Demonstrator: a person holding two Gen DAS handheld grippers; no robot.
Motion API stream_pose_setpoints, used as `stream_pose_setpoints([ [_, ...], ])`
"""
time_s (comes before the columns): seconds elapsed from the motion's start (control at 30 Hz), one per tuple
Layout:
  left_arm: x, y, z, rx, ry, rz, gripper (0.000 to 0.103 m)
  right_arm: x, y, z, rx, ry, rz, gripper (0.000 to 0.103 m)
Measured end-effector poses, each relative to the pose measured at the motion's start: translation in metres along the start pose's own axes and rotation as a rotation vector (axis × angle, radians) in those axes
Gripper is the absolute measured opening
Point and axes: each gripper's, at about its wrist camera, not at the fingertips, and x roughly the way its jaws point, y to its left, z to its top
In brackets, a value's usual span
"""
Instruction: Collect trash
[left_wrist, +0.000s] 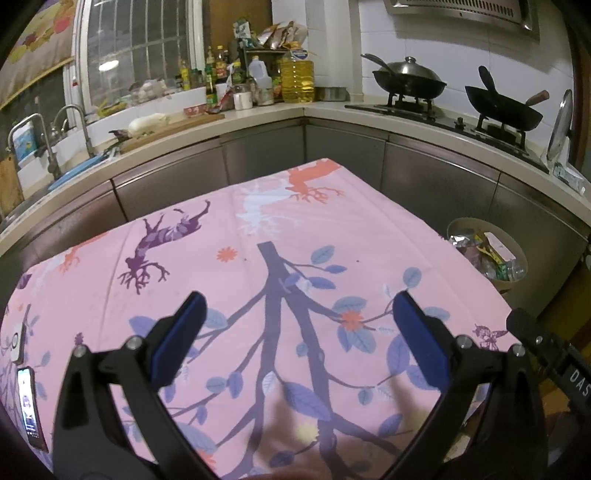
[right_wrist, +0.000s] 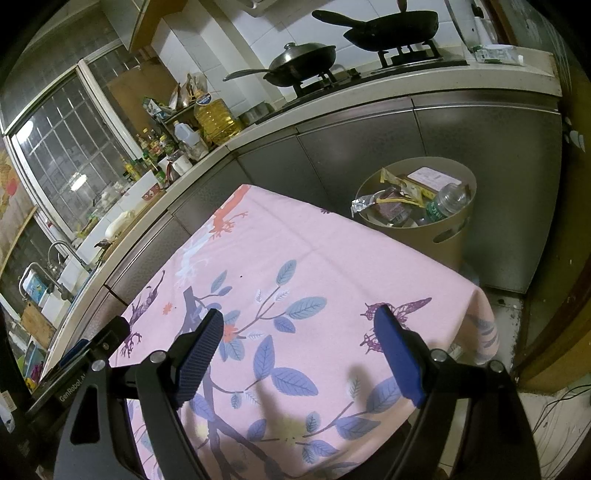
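Both the left hand-held gripper (left_wrist: 295, 328) and right hand-held gripper (right_wrist: 299, 350) gape wide, holding nothing. The round tan plastic trash bin (right_wrist: 448, 236), ahead and right, looks full; trash could spill.

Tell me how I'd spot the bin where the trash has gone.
Find the table under the pink leaf-print cloth. Past its far right corner, on the floor against the grey cabinets, stands a round beige bin with a slot handle. It alone is heaped with wrappers and a plastic bottle.

Tiled wall (left_wrist: 461, 66), barred window (left_wrist: 140, 48), steel cabinets (right_wrist: 480, 155).
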Motion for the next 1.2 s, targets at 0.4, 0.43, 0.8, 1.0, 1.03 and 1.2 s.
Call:
stream_pose_setpoints([
  [0.4, 0.0002, 0.0007, 0.0005, 0.003, 0.000, -0.001, 0.097, -0.0011, 0.0035, 0.0022, -0.005, 0.001, 0.005, 0.080],
  [0.43, -0.0001, 0.0004, 0.0004, 0.004, 0.000, -0.001, 0.097, -0.0009, 0.0042, 0.0030, -0.006, 0.001, 0.006, 0.080],
  [0.8, -0.0003, -0.0002, 0.0005, 0.002, 0.000, 0.001, 0.097, 0.0001, 0.0054, 0.0042, -0.007, 0.006, 0.008, 0.080],
  [1.0, -0.0004, -0.0011, 0.0007, 0.002, -0.001, 0.002, 0.097, -0.0003, 0.0060, 0.0039, -0.007, 0.006, 0.007, 0.080],
  [1.03, -0.0002, -0.0011, 0.0006, 0.003, 0.000, 0.002, 0.097, -0.0004, 0.0061, 0.0038, -0.007, 0.006, 0.008, 0.080],
  [1.2, -0.0001, -0.0007, 0.0007, 0.004, 0.001, 0.001, 0.097, 0.0001, 0.0067, 0.0036, -0.008, 0.009, 0.004, 0.080],
])
